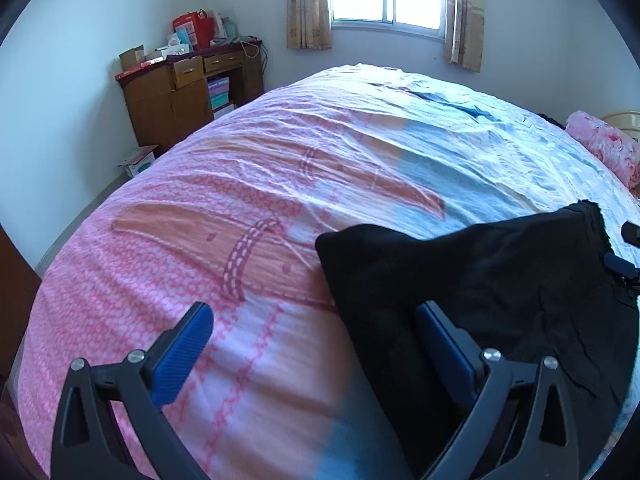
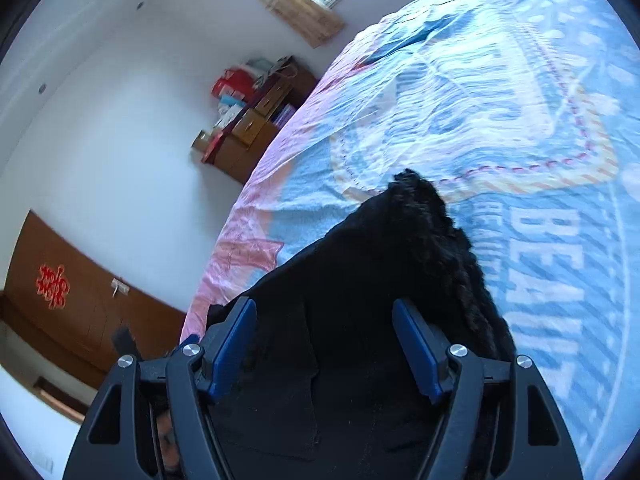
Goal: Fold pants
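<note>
Lying crumpled: fuzzy black pants (image 1: 472, 280) (bedspread (image 1: 240, 200) wrinkled)

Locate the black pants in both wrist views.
Left wrist: pants lower right on the bed, beside the gripper's right finger.
Right wrist: pants bottom centre, running up between the fingers to mid-frame.
Shared landmark: wooden desk against the far wall.

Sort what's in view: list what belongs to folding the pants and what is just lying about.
Belongs to the job:
black pants
bed cover they lie on
left gripper
right gripper

Just lying about:
wooden desk
red bag
pink pillow
curtains
</note>
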Motion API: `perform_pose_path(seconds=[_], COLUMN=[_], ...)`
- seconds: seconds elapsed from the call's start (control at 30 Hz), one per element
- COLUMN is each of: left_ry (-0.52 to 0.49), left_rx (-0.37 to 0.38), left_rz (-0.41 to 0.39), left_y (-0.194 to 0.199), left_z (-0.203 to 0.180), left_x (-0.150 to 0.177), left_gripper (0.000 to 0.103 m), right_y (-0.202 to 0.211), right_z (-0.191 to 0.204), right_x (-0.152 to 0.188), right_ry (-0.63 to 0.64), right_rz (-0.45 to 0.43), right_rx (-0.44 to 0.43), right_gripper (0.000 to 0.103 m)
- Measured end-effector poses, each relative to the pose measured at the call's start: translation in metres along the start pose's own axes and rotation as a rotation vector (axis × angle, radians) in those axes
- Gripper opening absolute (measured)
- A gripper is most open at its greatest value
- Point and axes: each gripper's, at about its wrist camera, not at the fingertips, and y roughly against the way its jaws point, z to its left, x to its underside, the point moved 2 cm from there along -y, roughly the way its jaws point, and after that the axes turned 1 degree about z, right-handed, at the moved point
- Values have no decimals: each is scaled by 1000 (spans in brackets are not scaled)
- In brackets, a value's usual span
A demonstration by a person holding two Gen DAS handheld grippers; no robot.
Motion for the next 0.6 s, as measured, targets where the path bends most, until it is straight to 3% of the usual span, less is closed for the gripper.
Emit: perform_pose_path(seconds=[0.3,0.6], left_ry=[5,-31], left_rx=[43,108], left_rz=[-68,-136], left_y=[63,141], left_z=[-10,-37], left_x=[8,42], left_gripper=[103,103], right_y=[60,142], right_z=[28,71], right_x=[32,92], right_ry=[139,337], right_rz=[-71,-241], right_rx=[83,331], right_gripper=[72,73])
